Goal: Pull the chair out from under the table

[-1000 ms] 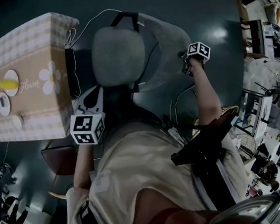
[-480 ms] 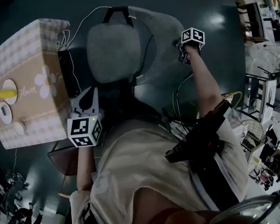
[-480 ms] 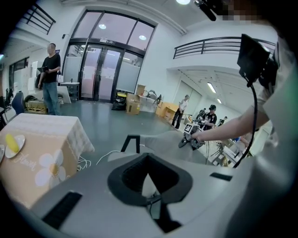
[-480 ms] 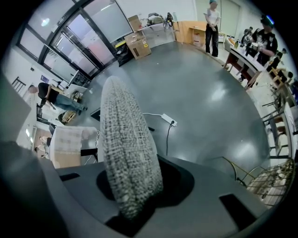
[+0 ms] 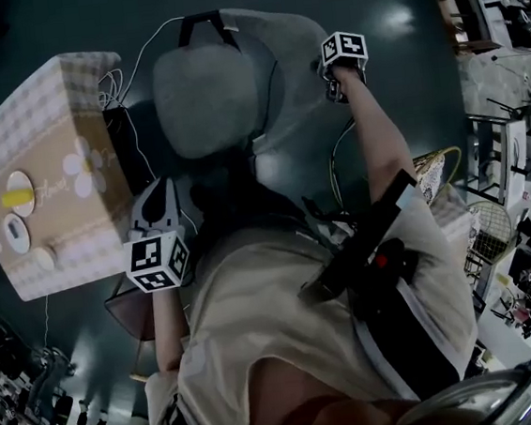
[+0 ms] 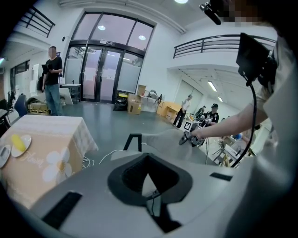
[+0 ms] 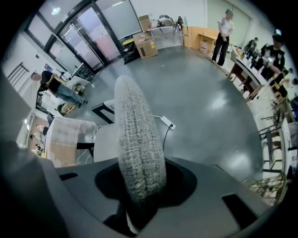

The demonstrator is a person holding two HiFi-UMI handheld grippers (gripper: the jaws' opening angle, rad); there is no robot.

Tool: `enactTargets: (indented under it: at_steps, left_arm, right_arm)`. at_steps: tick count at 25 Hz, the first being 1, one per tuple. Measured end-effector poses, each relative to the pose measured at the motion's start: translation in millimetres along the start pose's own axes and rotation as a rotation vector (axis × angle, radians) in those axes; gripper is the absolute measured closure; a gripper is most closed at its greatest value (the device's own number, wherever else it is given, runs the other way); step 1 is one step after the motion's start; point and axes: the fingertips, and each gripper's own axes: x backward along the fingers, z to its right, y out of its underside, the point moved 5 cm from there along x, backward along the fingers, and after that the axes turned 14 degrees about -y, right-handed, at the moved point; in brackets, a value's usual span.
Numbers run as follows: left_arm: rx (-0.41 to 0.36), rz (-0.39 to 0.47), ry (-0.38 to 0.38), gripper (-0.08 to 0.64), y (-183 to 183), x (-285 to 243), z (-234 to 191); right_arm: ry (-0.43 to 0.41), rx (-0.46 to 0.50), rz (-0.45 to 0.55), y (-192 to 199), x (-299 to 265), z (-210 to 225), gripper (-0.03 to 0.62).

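Head view showed the grey chair (image 5: 204, 98) on the dark floor (image 5: 404, 98), just beside the cloth-covered surface (image 5: 49, 173) and not under it. At the top edge of the chair's back, the right claw (image 5: 331, 85) was clamped on, and its jaws had just been opening a little. Near the seat, the left claw (image 5: 159, 201) was closed on nothing.

Person's torso (image 5: 287, 327) is covering the chair (image 5: 207, 100) seat front and legs. Cloth (image 5: 56, 106) is hiding the desk (image 5: 61, 238) legs. Small items (image 5: 17, 197) on desk are reading too small to identify.
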Motion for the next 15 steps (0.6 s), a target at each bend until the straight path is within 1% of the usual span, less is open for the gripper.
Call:
enactTargets:
  at_steps: [1,3,5,6,8,9,10,12,13,15]
  left_arm:
    - [-0.001,0.005,0.0,0.552,0,1,0]
    - [-0.008,0.012,0.01,0.552,1,4,2]
    - [-0.026,0.018,0.033,0.552,4,7,3]
    - [-0.037,0.023,0.045,0.552,5,9,2]
    - [-0.057,0.034,0.068,0.552,8,11,-4]
    - [-0.063,0.037,0.079,0.552,10,12,-7]
    - [-0.068,0.042,0.09,0.552,11,14,-10]
    - [-0.072,0.06,0.111,0.552,13,19,-18]
    - [-0.071,0.072,0.119,0.552,12,22,-23]
    - [-0.065,0.095,0.131,0.552,12,31,-29]
  right_arm:
    - [0.019,0.037,0.005,-2,4,-2,0.461]
    - [0.073,0.15,0.025,-4,18,-9,0.445]
    - [0.146,0.272,0.069,1,37,-18,0.439]
    - [0.178,0.316,0.105,4,47,-23,0.441]
    - [0.215,0.353,0.201,13,67,-36,0.476]
    - [0.212,0.358,0.254,18,77,-45,0.511]
    - [0.188,0.363,0.305,25,87,-57,0.573]
    - [0.077,0.388,0.381,43,103,-90,0.58]
    - [0.006,0.405,0.401,55,109,-111,0.581]
    - [-0.144,0.455,0.408,87,116,-163,0.581]
